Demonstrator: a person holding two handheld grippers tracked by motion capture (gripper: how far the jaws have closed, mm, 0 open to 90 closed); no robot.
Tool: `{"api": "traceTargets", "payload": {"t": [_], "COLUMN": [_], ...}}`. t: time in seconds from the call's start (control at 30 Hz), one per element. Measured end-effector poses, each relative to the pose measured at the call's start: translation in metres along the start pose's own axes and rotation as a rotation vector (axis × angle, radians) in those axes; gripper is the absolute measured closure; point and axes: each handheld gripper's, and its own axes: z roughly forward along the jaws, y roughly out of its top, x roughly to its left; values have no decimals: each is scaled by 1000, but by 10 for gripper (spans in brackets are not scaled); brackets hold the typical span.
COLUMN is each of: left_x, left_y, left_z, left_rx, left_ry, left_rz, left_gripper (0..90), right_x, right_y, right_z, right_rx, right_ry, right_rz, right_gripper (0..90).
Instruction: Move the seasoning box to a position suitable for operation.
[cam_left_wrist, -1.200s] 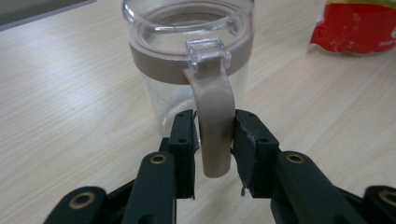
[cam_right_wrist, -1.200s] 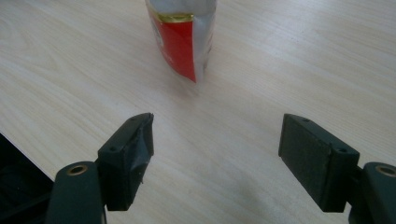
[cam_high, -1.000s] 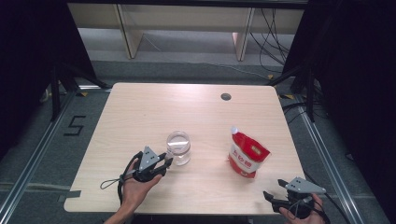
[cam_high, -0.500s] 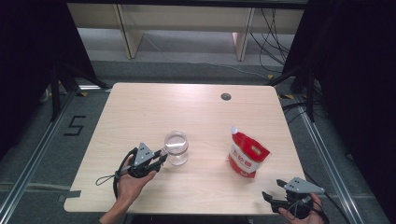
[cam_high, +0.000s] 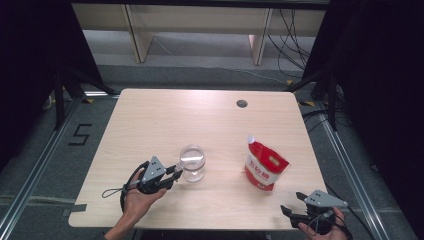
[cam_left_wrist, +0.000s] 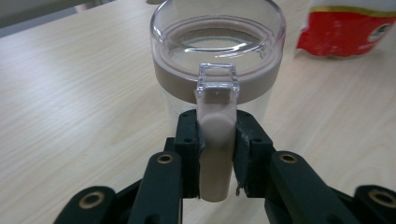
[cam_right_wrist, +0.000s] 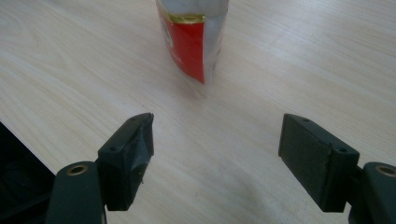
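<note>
A: From the high view, where's the jar (cam_high: 192, 162)?

B: Upright near the table's (cam_high: 150, 120) front edge, left of centre. The left gripper (cam_high: 172, 175) comes in level at its near side. The pouch (cam_high: 265, 167) stands well apart to the right, and the right gripper (cam_high: 295, 207) waits at the front corner — likely next in line for the pouch.

A: Is the left one actually holding?

B: The left gripper view settles that. Its jaws, which have just been closing, are clamped on the beige latch (cam_left_wrist: 215, 144) hanging below the jar's lid (cam_left_wrist: 217, 44) — a grip on the tab, I'd judge, to work the lid open.

A: And the right gripper view?

B: Its jaws stand wide apart with bare table between them. The pouch (cam_right_wrist: 191, 37) is ahead, edge-on, not touched — from above you couldn't tell that gap so surely.
</note>
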Motion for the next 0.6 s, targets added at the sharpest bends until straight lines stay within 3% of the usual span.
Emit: {"api": "traceTargets", "payload": {"t": [0.1, 0.13, 0.43, 0.47, 0.53, 0.57, 0.6], "left_x": [-2, -2, -7, -9, -9, -11, -11], "left_y": [0, 1, -1, -1, -1, -1, -1], "left_z": [-1, -1, 0, 0, 0, 0, 0], "left_rx": [3, 3, -7, -3, -5, -7, -5], "left_ry": [-9, -20, -58, -68, -75, -86, -88], "left_rz": [9, 30, 11, 15, 30, 17, 34], "left_gripper": [730, 730, 730, 730, 729, 730, 730], "right_x": [-2, -2, -1, 1, 1, 1, 1], "right_y": [0, 0, 1, 1, 1, 1, 1], "right_z": [1, 0, 1, 0, 0, 0, 0], "right_rx": [-3, -3, -16, -13, -16, -15, -15], "right_ry": [5, -2, 8, 0, 4, 4, 5], "right_rz": [-18, -22, -28, -4, -12, -12, -12], "right_gripper": [272, 272, 274, 275, 274, 274, 274]}}
